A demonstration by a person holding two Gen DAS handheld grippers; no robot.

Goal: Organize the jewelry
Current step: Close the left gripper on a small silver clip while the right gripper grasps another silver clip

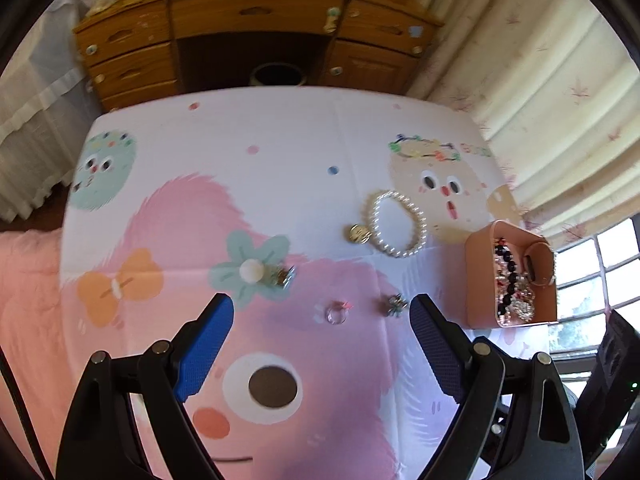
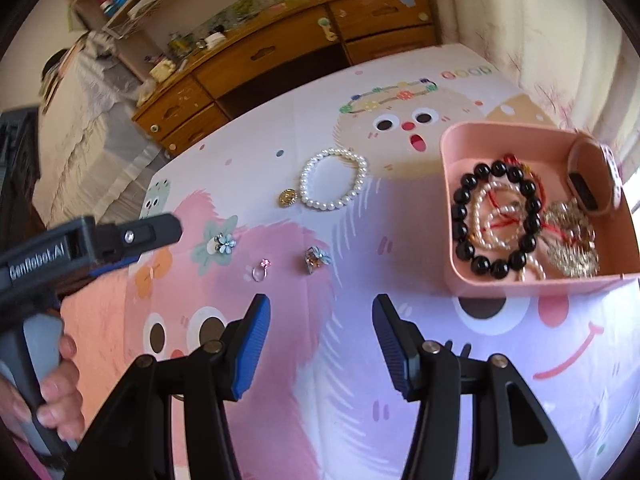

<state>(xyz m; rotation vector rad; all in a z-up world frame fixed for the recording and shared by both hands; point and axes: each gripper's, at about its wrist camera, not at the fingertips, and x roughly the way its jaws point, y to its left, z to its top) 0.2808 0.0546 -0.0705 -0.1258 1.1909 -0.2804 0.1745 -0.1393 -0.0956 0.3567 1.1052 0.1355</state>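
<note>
On the cartoon-printed cloth lie a white pearl bracelet [image 1: 396,226] [image 2: 333,180], a gold round piece [image 1: 359,234] [image 2: 287,197], a pearl-and-flower clip [image 1: 266,272] [image 2: 224,243], a clear ring with a pink stone [image 1: 337,313] [image 2: 261,270] and a small blue-flower brooch [image 1: 395,305] [image 2: 317,258]. The pink tray [image 1: 480,264] [image 2: 452,216] holds a black bead bracelet [image 2: 496,220], pearl strands and gold pieces. My left gripper [image 1: 322,316] hangs open just above the ring, nothing between its blue pads. My right gripper [image 2: 322,312] is open and empty, near the tray's front left.
A wooden desk with drawers [image 1: 256,40] [image 2: 280,52] stands beyond the cloth's far edge, with clutter on top. Curtains [image 1: 540,100] hang on the right. A hand [image 2: 60,380] holds the left gripper's body [image 2: 92,240] at the left of the right wrist view.
</note>
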